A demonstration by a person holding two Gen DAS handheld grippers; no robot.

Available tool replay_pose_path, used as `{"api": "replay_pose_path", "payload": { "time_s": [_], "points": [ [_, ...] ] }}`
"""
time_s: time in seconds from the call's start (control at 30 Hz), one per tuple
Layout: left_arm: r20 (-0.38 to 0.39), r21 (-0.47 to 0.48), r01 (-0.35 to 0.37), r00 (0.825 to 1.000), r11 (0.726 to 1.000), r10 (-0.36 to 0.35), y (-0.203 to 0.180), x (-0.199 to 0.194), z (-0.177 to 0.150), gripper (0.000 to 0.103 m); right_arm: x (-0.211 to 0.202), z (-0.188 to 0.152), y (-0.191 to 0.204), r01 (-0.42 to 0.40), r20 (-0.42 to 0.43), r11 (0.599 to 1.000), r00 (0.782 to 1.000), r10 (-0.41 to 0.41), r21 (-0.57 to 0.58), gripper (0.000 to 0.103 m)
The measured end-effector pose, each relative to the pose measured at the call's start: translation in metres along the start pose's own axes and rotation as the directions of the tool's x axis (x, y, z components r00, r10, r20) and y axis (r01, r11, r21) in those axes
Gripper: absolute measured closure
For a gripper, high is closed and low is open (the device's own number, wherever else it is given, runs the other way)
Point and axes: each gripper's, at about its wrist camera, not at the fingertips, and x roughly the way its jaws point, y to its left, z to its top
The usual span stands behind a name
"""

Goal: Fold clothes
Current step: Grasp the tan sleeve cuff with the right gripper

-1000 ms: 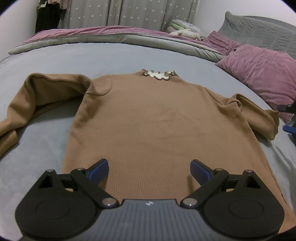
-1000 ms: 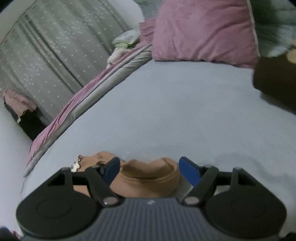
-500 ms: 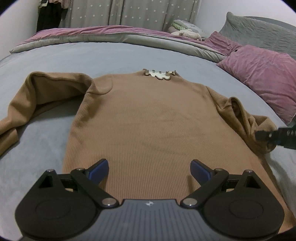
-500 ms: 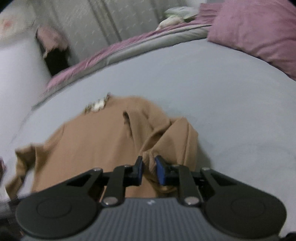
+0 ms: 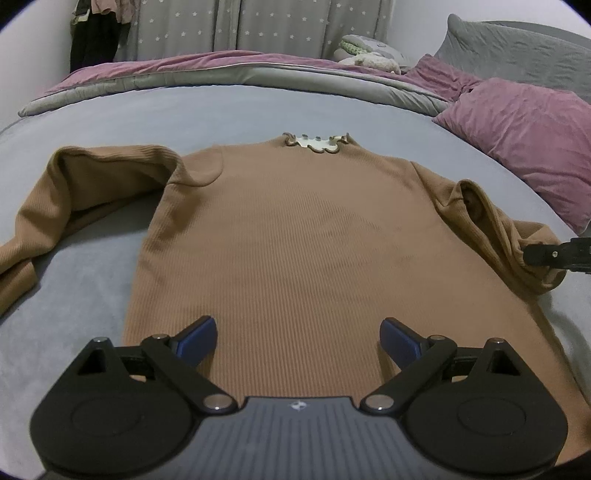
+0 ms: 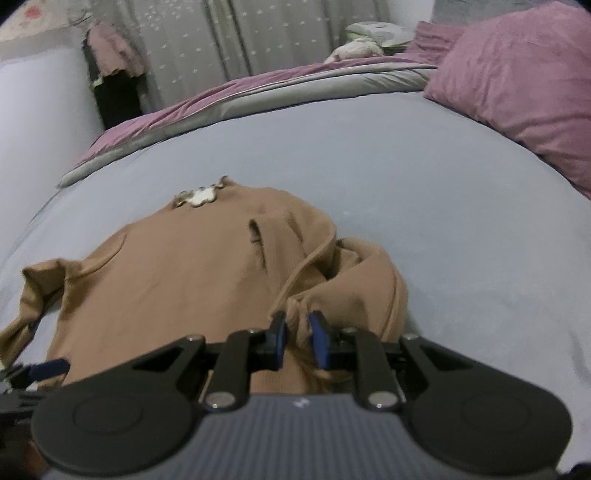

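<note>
A tan ribbed sweater [image 5: 295, 240] lies flat on the bed, its frilled collar [image 5: 317, 142] at the far end. My left gripper [image 5: 298, 334] hovers open over the hem, with only flat fabric beneath it. The sweater's left sleeve [image 5: 74, 192] lies bent out to the left. My right gripper [image 6: 298, 332] has the bunched right sleeve [image 6: 351, 280] between its blue pads. Its jaws are opening slightly, with the cloth still pinched between them. In the left wrist view, one of the right gripper's black fingers [image 5: 546, 254] shows at the sleeve's end.
The grey bed sheet [image 5: 184, 110] spreads around the sweater. A purple pillow [image 5: 524, 140] lies to the right. A rolled purple and grey duvet [image 5: 240, 70] lines the far edge, with star-print curtains [image 5: 295, 26] behind it.
My right gripper went from open to shut on the right sleeve's end, rolled, and pulled the sleeve in toward the sweater's body. The left gripper has stayed still.
</note>
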Motion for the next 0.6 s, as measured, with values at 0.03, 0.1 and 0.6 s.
{"api": "replay_pose_path", "payload": {
  "time_s": [0.03,0.1,0.6],
  "points": [
    [0.0,0.001,-0.001,1.0,1.0,0.001,0.0,0.0,0.0,0.007,-0.003,0.001,0.0,0.001,0.004,1.0,1.0,-0.001,-0.003,0.075],
    [0.0,0.003,-0.002,1.0,1.0,0.002,0.0,0.0,0.0,0.007,-0.009,0.004,-0.002,0.009,0.02,1.0,1.0,-0.009,-0.004,0.066],
    [0.0,0.011,-0.004,1.0,1.0,0.004,0.0,0.001,0.001,0.007,-0.005,0.04,-0.084,0.09,0.063,0.976,0.992,-0.105,0.2,0.059]
  ]
}}
